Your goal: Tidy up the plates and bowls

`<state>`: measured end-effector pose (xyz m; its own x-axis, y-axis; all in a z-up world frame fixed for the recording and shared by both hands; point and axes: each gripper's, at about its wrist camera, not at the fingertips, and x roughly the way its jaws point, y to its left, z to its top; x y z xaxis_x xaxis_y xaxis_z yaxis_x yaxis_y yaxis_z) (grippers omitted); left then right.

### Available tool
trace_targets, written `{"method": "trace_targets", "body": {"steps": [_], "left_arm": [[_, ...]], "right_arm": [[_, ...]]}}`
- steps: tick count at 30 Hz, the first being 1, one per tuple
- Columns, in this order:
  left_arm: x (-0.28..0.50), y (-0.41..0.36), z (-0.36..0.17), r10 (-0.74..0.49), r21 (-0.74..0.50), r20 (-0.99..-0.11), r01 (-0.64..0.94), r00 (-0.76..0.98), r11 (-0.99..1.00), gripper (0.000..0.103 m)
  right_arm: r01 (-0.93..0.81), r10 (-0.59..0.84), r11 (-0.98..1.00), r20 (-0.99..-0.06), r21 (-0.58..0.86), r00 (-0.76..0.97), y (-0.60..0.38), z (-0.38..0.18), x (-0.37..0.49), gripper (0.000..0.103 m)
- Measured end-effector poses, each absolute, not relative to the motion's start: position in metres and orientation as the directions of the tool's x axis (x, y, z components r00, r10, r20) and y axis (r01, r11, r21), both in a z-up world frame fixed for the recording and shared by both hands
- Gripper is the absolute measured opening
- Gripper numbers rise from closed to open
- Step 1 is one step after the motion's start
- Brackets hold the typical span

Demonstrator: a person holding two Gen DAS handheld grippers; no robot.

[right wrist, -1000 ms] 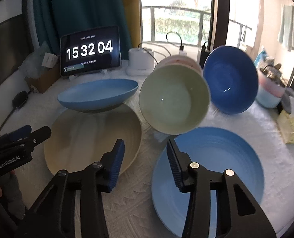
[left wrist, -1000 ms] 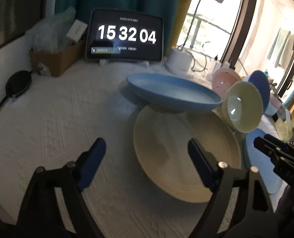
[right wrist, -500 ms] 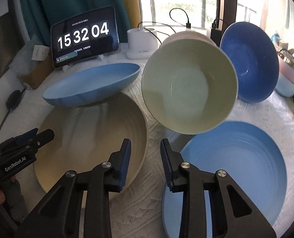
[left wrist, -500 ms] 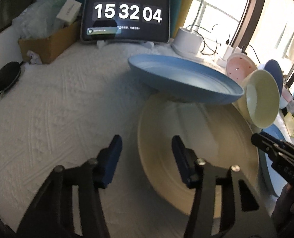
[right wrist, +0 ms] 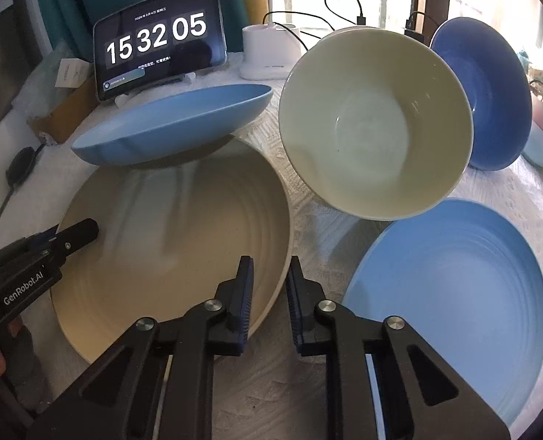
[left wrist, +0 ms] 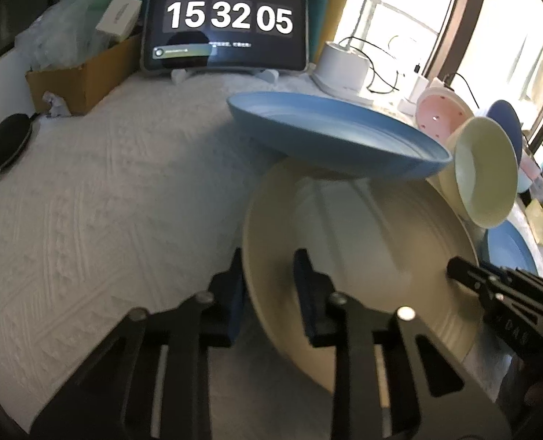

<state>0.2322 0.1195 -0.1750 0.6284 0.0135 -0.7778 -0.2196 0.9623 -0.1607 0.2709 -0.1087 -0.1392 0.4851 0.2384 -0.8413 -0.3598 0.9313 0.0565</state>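
Observation:
A large cream plate (left wrist: 363, 256) (right wrist: 176, 242) lies on the white cloth. A light blue plate (left wrist: 337, 135) (right wrist: 172, 124) rests tilted on its far edge. My left gripper (left wrist: 267, 278) straddles the cream plate's left rim, fingers closed around it. My right gripper (right wrist: 269, 286) straddles its right rim the same way. A pale green bowl (right wrist: 374, 124) (left wrist: 487, 172) leans on its side, with a pink bowl (left wrist: 440, 113) and a dark blue bowl (right wrist: 491, 91) behind it. A blue ribbed plate (right wrist: 454, 293) lies at the right.
A tablet clock (left wrist: 227, 22) (right wrist: 157, 40) stands at the back beside a cardboard box (left wrist: 80, 69) and a white charger (left wrist: 344, 69). A black pouch (left wrist: 7, 143) lies at the left. More bowls (right wrist: 542, 132) stand at the far right.
Both grippers moved in toward the cream plate and narrowed, the left from wide open, and now each clamps an opposite rim of it.

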Motion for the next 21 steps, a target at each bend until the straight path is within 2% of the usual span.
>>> {"method": "trace_targets", "body": {"steps": [21], "left_arm": [[0.204, 0.103, -0.168, -0.003, -0.172, -0.776, -0.206, 0.631, 0.963, 0.024]], "right_arm": [[-0.33, 0.216, 0.943, -0.822, 0.036, 0.527, -0.127, -0.127, 0.238, 0.019]]}}
